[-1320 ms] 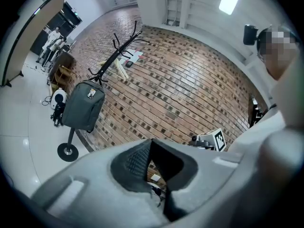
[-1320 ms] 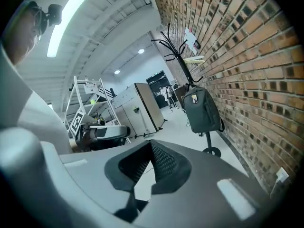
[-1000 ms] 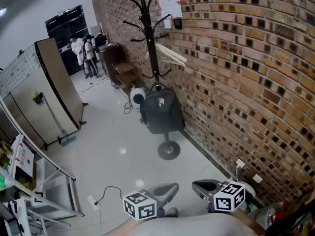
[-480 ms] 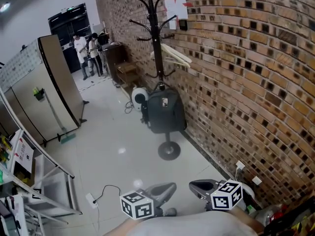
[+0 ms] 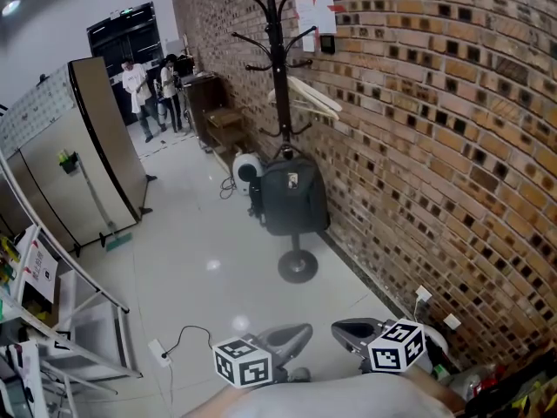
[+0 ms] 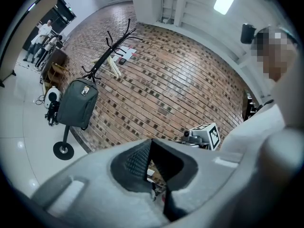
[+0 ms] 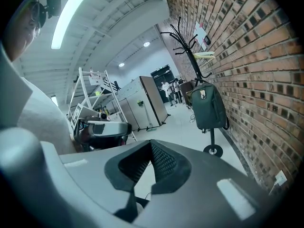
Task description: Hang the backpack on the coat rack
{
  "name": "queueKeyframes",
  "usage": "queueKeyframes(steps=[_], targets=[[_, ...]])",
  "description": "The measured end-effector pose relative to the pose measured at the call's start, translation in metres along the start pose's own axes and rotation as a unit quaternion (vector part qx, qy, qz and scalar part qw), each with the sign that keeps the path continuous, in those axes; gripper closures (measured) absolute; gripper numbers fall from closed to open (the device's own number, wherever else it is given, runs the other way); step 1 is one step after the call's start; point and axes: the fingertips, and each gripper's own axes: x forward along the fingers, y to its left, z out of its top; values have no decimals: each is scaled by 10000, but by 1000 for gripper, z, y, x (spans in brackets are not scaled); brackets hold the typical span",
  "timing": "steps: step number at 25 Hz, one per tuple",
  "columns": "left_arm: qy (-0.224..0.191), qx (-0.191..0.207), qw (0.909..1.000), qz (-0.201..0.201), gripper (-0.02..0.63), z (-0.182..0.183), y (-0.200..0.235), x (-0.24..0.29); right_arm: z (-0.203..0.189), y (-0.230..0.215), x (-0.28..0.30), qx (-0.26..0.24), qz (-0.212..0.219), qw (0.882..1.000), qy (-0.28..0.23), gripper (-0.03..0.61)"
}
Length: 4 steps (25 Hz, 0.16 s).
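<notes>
A dark grey backpack [image 5: 291, 194] hangs by its top loop from a low hook of the black coat rack [image 5: 277, 68], which stands on a round base [image 5: 298, 266] beside the brick wall. It also shows in the left gripper view [image 6: 78, 103] and the right gripper view [image 7: 209, 106]. Both grippers are far from it, at the bottom edge of the head view. My left gripper [image 5: 298, 332] is shut with nothing in it, its pads meeting [image 6: 151, 146]. My right gripper [image 5: 344, 327] is also shut and empty [image 7: 151, 148].
The brick wall [image 5: 435, 146] runs along the right. A white round appliance [image 5: 245, 171] sits on the floor behind the backpack. A beige partition [image 5: 104, 155] and metal shelving [image 5: 61, 320] stand at the left. A cable [image 5: 187, 342] lies on the floor. People [image 5: 148, 81] stand far back.
The head view has drifted slightly. The backpack stays on the rack and both grippers hold their places, shut.
</notes>
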Motion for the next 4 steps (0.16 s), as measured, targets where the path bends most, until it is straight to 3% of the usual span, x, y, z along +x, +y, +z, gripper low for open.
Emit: queueKeyframes(steps=[4], targets=[[10,5,10000,16,611,0,1,-2,4,3,1,-25,21,10000,-28,578]])
